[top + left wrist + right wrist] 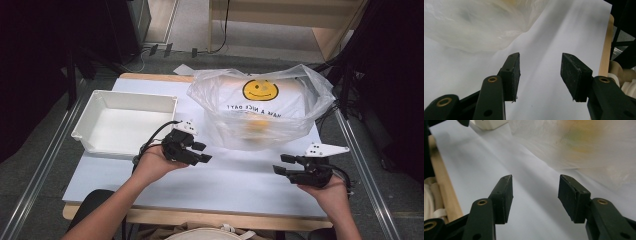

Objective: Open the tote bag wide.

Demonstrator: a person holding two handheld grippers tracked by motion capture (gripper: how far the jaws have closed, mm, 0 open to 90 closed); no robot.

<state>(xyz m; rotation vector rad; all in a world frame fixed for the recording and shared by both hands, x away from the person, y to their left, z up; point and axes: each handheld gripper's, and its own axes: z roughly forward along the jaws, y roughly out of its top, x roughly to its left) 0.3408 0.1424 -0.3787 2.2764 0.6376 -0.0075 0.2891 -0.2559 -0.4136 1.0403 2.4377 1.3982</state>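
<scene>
White tabletop (235,175) bears a smiley bag (260,107) reading "HAVE A NICE DAY"; both grippers' jaws gape empty.

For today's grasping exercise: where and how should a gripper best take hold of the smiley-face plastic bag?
Probably the plastic bag at its loose upper rim, which stands open and crumpled, giving thin film the jaws can pinch. The body bulges too wide. The right gripper could come from its near right side, the left gripper from the near left.
</scene>
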